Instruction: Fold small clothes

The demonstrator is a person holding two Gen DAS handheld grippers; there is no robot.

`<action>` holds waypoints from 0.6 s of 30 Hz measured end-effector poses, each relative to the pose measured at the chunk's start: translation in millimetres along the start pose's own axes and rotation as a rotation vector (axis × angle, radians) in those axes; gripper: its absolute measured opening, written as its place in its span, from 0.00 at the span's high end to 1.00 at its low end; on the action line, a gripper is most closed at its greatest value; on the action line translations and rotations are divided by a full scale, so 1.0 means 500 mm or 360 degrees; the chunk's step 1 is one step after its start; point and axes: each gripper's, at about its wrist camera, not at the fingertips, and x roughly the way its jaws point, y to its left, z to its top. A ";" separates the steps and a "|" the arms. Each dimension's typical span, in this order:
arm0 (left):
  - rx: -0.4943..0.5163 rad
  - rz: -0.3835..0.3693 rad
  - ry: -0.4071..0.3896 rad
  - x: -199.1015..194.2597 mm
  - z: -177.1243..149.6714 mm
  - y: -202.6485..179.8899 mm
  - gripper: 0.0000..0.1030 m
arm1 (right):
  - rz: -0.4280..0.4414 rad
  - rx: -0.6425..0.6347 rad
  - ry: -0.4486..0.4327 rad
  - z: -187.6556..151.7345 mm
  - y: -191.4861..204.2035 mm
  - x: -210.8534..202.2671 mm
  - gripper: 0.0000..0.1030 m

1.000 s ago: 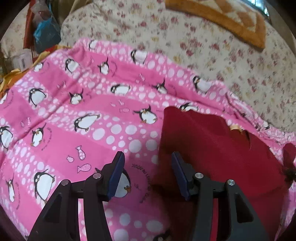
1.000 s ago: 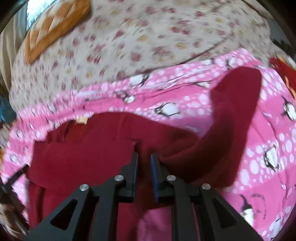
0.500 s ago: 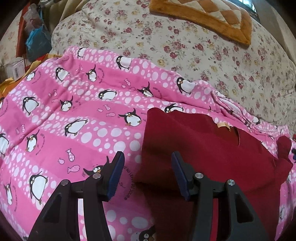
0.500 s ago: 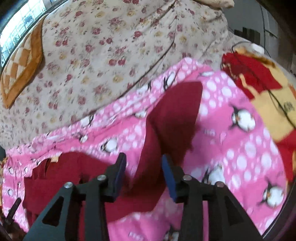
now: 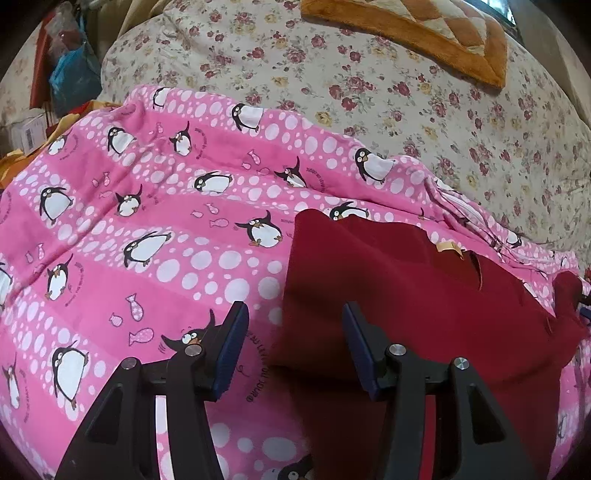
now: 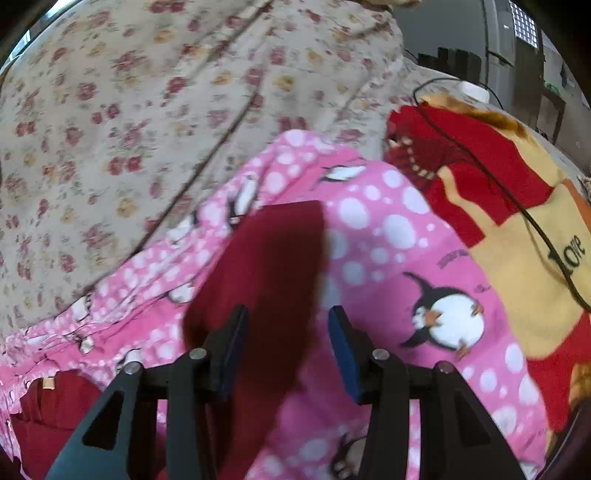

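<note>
Floral bedding (image 5: 369,85) fills the back of the left wrist view, with an orange quilted cushion (image 5: 417,26) lying on it up top and some bags and boxes (image 5: 70,77) piled at the far left. On top of the bedding is a pink penguin blanket (image 5: 147,229), and the dark red garment (image 5: 406,295) lies flat on the blanket's right half, with a small tan tag (image 5: 448,248) showing at its far edge. The left claw (image 5: 293,350) has its jaws wide apart and holds nothing; the garment's left edge runs right through the gap, so the left finger sits over bare blanket and the right finger over red cloth. Can't tell whether the tips actually touch the fabric. Over in the right wrist view it's pretty blurry, but the same floral bedding (image 6: 129,110) takes up the top left and the blanket (image 6: 388,240) runs across the middle. A red sleeve (image 6: 273,258) stretches away from the camera across the blanket, and the rest of the garment (image 6: 48,417) sits at the lower left. The right claw (image 6: 286,343) is spread open too, gripping nothing, with the sleeve passing between its fingers. To the right there's a red and yellow blanket (image 6: 517,229) with "Love" printed on it, a thin black cable (image 6: 524,214) draped over it.
</note>
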 end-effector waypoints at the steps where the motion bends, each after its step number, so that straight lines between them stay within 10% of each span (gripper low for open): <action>1: 0.0011 0.0009 -0.0002 0.002 -0.001 -0.003 0.68 | 0.0002 -0.0021 0.0006 0.004 0.001 0.012 0.54; 7: 0.0033 0.0024 0.0018 0.014 -0.006 -0.008 0.68 | -0.0079 -0.0080 -0.0021 0.026 0.022 0.072 0.56; 10: 0.0019 0.0027 0.0020 0.016 -0.004 -0.005 0.68 | -0.0101 -0.0145 -0.0032 0.033 0.034 0.071 0.83; 18: -0.0038 0.0003 -0.0032 -0.011 0.005 0.011 0.68 | 0.0033 -0.0058 -0.0294 0.058 -0.045 -0.160 0.94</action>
